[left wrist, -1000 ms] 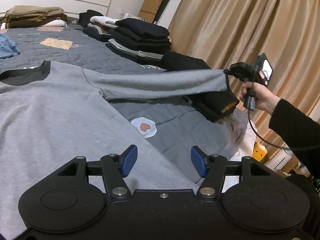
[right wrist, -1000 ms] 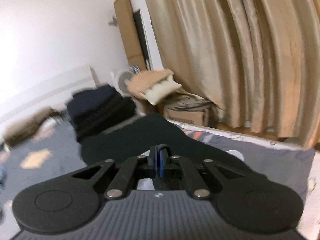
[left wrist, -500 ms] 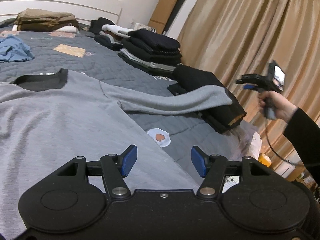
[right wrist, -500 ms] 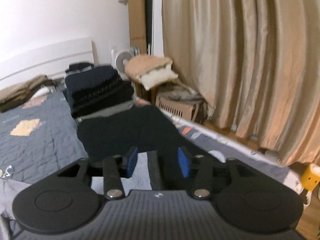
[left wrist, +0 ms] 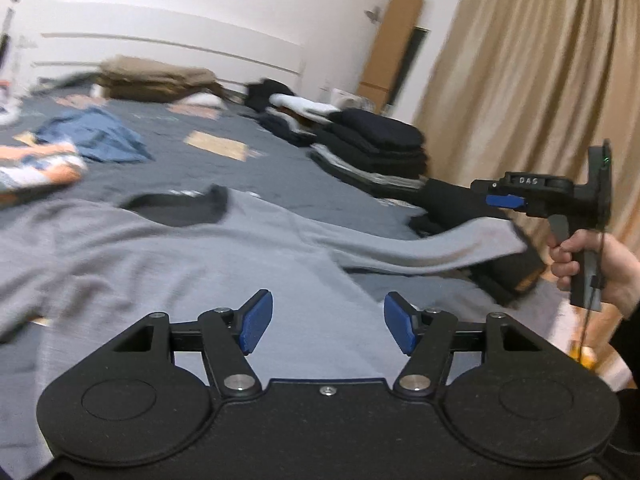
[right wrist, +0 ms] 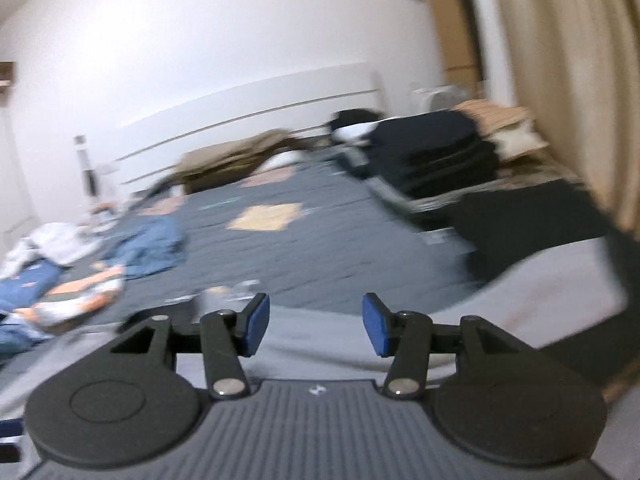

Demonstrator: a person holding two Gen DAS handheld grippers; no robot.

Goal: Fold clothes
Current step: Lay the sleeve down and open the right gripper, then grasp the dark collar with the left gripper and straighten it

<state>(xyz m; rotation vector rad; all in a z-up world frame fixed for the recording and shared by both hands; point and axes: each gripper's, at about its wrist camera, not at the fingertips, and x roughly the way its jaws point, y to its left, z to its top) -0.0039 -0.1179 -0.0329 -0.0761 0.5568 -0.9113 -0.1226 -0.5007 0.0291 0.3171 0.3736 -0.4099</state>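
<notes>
**Operator:** Left wrist view first. My left gripper (left wrist: 328,322) hangs over the body of the grey sweater (left wrist: 168,256), with its blue fingers (left wrist: 256,322) spread wide apart and nothing between them.

**Observer:** Where exactly does the sweater lie?

**Operator:** It is spread flat on the bed (left wrist: 240,164), on the dark grey quilt. Its black collar (left wrist: 176,210) points toward the headboard (left wrist: 168,48). One sleeve (left wrist: 420,250) stretches out to the right, and its end rests on a black folded garment (left wrist: 448,200) near the edge of the bed.

**Observer:** And your other hand?

**Operator:** I see my right hand (left wrist: 592,268) at the right edge of that view, gripping the handle of the right gripper (left wrist: 506,201). It floats just above the sleeve end, apart from it. From the right wrist view, the right gripper (right wrist: 314,326) has its fingers (right wrist: 254,324) held wide apart too, empty, with grey sweater cloth (right wrist: 500,300) below and to the right of them.

**Observer:** What else is on the bed?

**Operator:** A stack of dark folded clothes (left wrist: 376,148) stands beyond the sleeve, near the tan curtain (left wrist: 532,80). A blue garment (left wrist: 96,140) lies crumpled on the left, with an orange and white one (left wrist: 40,168) just beside it. A brown pile (left wrist: 156,80) sits by the headboard. Both views are blurred, so I cannot tell finer detail.
</notes>
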